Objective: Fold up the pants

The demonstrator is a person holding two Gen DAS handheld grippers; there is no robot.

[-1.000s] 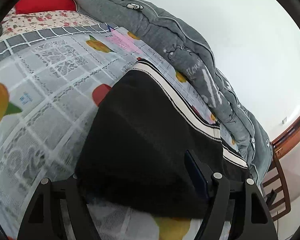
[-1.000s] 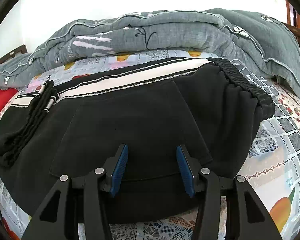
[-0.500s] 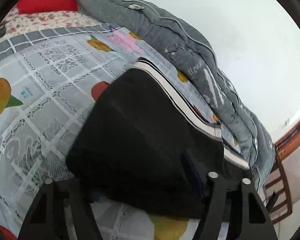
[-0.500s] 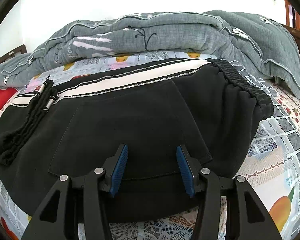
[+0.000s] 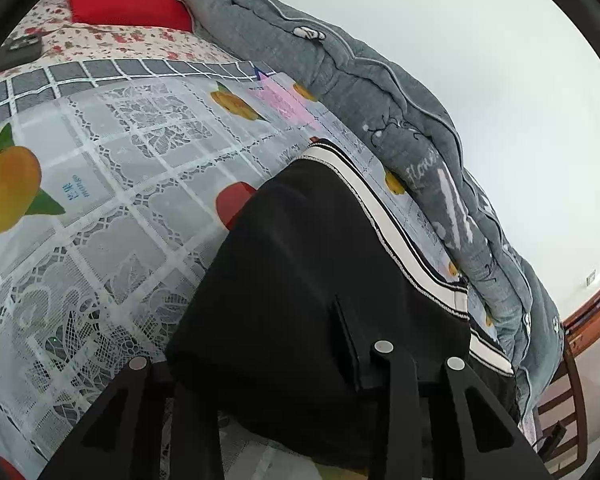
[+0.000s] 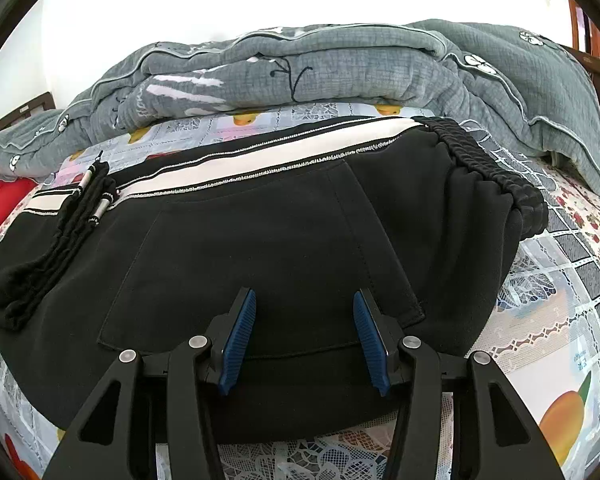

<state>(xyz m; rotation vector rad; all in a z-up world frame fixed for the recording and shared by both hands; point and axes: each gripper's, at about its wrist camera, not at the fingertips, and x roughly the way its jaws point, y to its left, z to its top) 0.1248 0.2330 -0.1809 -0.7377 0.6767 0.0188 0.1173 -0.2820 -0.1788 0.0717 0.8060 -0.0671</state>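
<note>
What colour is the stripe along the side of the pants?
White stripe, clearest in right wrist view.

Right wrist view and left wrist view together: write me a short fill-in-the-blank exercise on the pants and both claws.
1. The right claw hovers over the black pants with its blue pads ____.
2. The stripe along the side of the pants is ____.
3. Behind the pants lies a bunched quilt coloured ____.
4. Pants fabric lies draped between the fingers of the ____ claw.

Missing words: apart; white; grey; left
</note>
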